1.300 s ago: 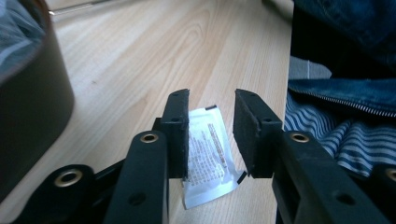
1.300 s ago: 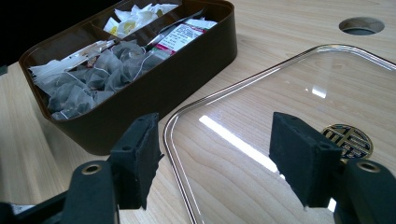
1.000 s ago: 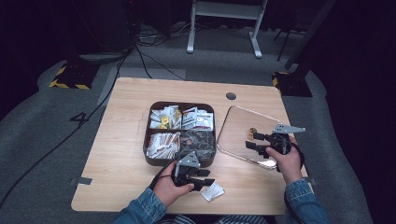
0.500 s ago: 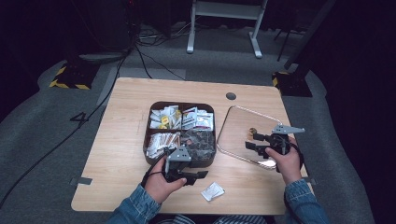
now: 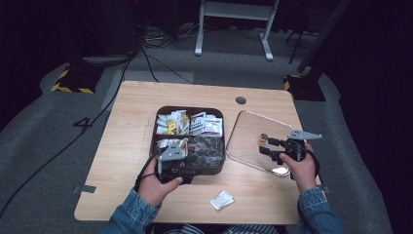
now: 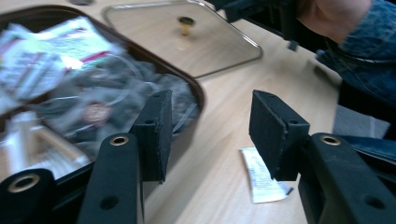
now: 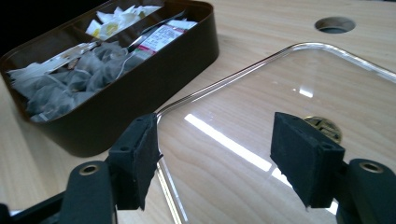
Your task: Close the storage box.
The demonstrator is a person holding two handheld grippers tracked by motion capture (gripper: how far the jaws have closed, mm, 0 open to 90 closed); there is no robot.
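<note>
Sachets and tea bags fill a dark brown, round-cornered box (image 5: 190, 140) on the pale wood-grain table (image 5: 126, 126). From the fingers outward: the left gripper (image 6: 210, 128) is held with its flat black padded jaws parted and empty, one jaw over the box's near right corner, the other over bare wood. Just beyond the box's near edge a small white paper packet (image 5: 222, 200) is seen lying flat on the table. The right gripper (image 7: 224, 154) is likewise held apart and empty above a clear, metal-rimmed lid (image 5: 258, 141) with a small brass knob (image 7: 322, 127), laid flat right of the box. Inside the box, dividers separate white and yellow sachets at the back from grey mesh tea bags at the front.
</note>
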